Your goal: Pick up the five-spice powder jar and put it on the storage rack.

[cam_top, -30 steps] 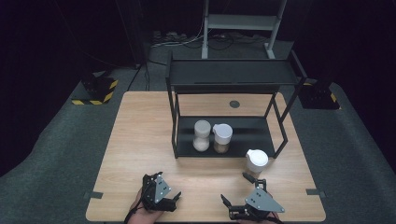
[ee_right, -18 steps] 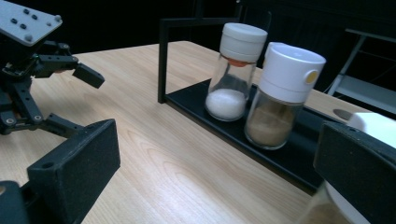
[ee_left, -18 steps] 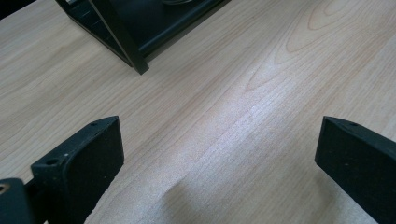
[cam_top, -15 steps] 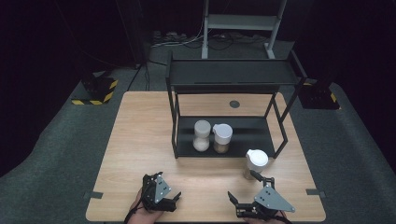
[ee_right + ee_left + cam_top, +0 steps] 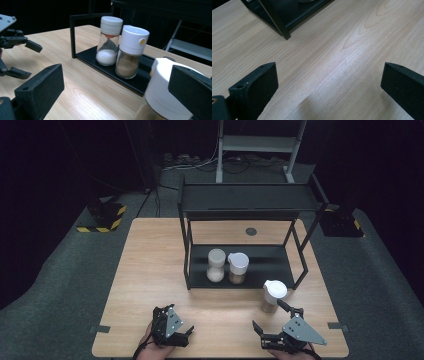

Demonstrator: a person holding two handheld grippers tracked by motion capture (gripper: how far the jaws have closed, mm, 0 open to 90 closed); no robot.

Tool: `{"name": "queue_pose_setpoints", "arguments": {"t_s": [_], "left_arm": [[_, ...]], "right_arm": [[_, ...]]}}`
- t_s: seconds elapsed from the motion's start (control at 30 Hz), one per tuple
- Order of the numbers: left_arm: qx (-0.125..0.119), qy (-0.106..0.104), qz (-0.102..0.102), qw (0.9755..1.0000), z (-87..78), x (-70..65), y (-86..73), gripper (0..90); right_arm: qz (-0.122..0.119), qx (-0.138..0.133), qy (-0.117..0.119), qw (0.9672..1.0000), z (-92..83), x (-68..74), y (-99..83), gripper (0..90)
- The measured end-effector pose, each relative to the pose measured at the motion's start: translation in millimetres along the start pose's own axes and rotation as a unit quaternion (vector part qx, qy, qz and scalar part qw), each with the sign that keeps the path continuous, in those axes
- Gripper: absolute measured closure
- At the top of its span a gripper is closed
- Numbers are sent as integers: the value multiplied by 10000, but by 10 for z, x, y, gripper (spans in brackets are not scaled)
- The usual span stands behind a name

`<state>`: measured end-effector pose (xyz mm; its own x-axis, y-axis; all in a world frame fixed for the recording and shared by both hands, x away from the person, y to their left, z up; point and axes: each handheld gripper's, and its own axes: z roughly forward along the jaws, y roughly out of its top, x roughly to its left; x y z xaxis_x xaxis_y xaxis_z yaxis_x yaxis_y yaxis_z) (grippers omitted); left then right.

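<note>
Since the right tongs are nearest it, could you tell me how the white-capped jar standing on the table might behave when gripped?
The jar looks tall and narrow, so a push near its cap may tip it. Its clear smooth body could slip. Brown filling probably gives some weight. The right tongs are open.

two shakers (image 5: 121,47) on rack shelf (image 5: 136,80) (touching)

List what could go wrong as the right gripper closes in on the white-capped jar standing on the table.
1. The right gripper is open, and the white-capped glass jar of brown powder sits off-centre by one jaw in the right gripper view; a skewed approach might tip it.
2. That jar stands close to the black metal shelf rack; a push could knock it against the frame.
3. A salt-filled glass shaker and a second white-capped brown jar touch on the rack's lower shelf; a jolt might topple both.
</note>
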<state>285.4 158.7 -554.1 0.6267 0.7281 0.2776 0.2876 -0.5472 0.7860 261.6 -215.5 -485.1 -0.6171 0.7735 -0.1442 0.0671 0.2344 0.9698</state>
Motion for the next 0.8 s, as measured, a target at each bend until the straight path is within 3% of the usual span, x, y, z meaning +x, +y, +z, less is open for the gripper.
{"name": "queue_pose_setpoints", "arguments": {"t_s": [0.27, 0.8], "left_arm": [[4, -19, 2, 10000, 1, 1, 1, 14], [4, -27, 31, 10000, 3, -9, 0, 14]], "right_arm": [[35, 25, -260, 9997, -48, -150, -31, 0], [216, 71, -506, 9985, -43, -316, -133, 0]]}}
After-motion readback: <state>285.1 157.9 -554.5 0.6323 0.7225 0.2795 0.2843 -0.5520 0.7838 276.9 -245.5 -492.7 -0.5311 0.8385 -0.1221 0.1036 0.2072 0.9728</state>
